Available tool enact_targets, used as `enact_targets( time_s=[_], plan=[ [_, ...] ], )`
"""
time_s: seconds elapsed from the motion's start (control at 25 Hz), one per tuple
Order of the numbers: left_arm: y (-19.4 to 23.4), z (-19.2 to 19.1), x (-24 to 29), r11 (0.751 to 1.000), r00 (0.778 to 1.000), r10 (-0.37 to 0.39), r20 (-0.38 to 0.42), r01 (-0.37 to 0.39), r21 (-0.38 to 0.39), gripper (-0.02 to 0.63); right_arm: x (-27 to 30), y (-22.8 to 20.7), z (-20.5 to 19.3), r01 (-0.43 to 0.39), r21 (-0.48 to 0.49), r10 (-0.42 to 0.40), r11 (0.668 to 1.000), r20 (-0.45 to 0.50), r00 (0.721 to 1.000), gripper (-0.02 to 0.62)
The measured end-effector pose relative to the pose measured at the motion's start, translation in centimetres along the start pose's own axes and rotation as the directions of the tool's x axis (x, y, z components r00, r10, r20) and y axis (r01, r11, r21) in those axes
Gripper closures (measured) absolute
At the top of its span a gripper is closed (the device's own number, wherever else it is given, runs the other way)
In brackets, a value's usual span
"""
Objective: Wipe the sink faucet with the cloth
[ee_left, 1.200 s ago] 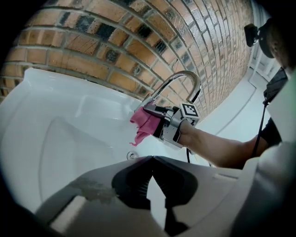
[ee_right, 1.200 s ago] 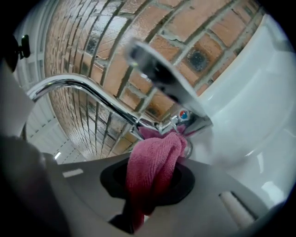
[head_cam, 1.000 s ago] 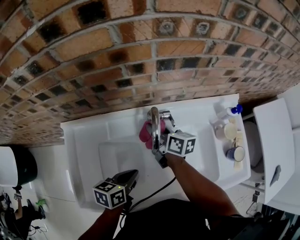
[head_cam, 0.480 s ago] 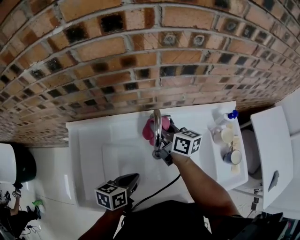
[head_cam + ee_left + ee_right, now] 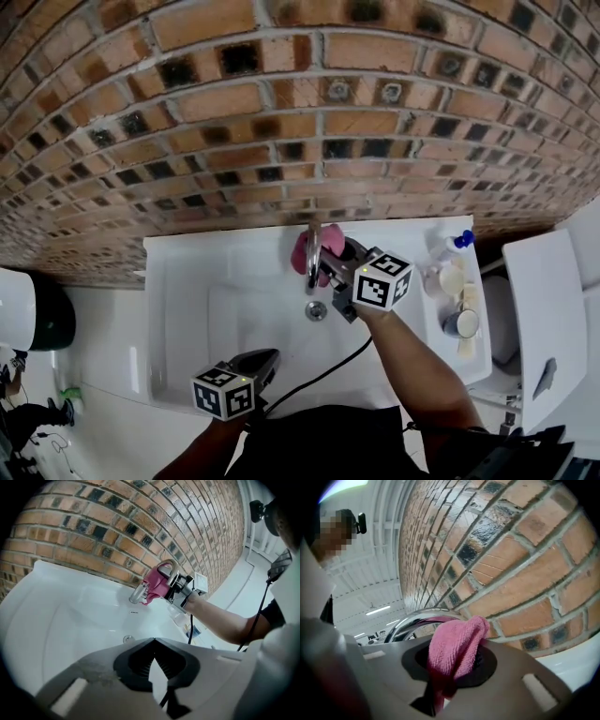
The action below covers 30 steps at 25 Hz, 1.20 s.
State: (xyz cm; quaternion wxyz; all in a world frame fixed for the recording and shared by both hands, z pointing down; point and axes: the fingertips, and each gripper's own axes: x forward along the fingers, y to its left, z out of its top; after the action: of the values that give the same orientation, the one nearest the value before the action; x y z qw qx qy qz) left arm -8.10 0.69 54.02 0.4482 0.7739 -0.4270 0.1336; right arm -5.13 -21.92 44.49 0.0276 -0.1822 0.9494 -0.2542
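A chrome curved faucet (image 5: 312, 253) rises at the back of the white sink (image 5: 187, 281). My right gripper (image 5: 330, 264) is shut on a pink cloth (image 5: 302, 253), and the cloth lies against the faucet's arc. In the right gripper view the pink cloth (image 5: 454, 651) bulges from the shut jaws just under the chrome faucet (image 5: 417, 620). The left gripper view shows the cloth (image 5: 156, 584) wrapped by the faucet (image 5: 140, 590). My left gripper (image 5: 262, 361) hangs near the sink's front edge, shut and holding nothing.
A brick wall (image 5: 281, 112) stands right behind the sink. At the sink's right end are a blue-capped bottle (image 5: 454, 244) and cups (image 5: 459, 323). The drain (image 5: 317, 310) lies in the basin below the spout. A black cable (image 5: 319, 375) runs from my right gripper.
My right gripper has moved with the cloth up the faucet toward the wall. The left gripper has stayed at the sink's front edge.
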Motion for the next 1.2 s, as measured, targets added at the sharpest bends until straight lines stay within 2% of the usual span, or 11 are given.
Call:
enact_targets(
  time_s=[0.24,0.44,0.56,0.68,0.76,0.84,1.0,1.2],
  plan=[
    [-1.5,-0.4,0.1,0.999,0.999,0.030,0.039,-0.029,-0.021,0.602,-1.0,1.9,0.6,-0.094,-0.131,0.089,0.987,-0.044,0.995,0.523],
    [-2.6,-1.3,0.4,0.997,0.997,0.050,0.064,-0.047,-0.054,0.601,-2.2,3.3,-0.6,-0.173,-0.280,0.136,0.944,-0.149,0.980,0.525],
    [-3.5,-2.0,0.7,0.997,0.996,0.051,0.074,-0.046,-0.069,0.601,-3.0,3.9,-1.4,-0.208,-0.412,0.121,0.887,-0.226,0.967,0.526],
    [-4.2,-2.4,1.0,0.996,0.996,0.045,0.083,-0.038,-0.077,0.601,-3.7,4.4,-1.6,-0.243,-0.549,0.084,0.800,-0.299,0.950,0.528],
    [-4.4,-2.7,1.0,0.996,0.995,0.039,0.089,-0.032,-0.083,0.602,-4.0,4.9,-1.7,-0.259,-0.613,0.058,0.747,-0.328,0.943,0.528],
    [-4.6,-2.8,0.9,0.996,0.995,0.034,0.094,-0.026,-0.084,0.602,-4.2,5.3,-1.8,-0.262,-0.646,0.040,0.717,-0.337,0.941,0.528],
    [-5.0,-2.9,0.5,0.998,0.995,0.017,0.098,-0.011,-0.065,0.601,-5.0,5.9,-2.3,-0.258,-0.670,0.001,0.696,-0.358,0.934,0.526],
    [-4.9,-2.8,-0.4,0.999,0.996,-0.009,0.086,0.012,-0.033,0.602,-5.2,6.4,-2.5,-0.196,-0.685,-0.052,0.702,-0.324,0.945,0.527]
  ],
)
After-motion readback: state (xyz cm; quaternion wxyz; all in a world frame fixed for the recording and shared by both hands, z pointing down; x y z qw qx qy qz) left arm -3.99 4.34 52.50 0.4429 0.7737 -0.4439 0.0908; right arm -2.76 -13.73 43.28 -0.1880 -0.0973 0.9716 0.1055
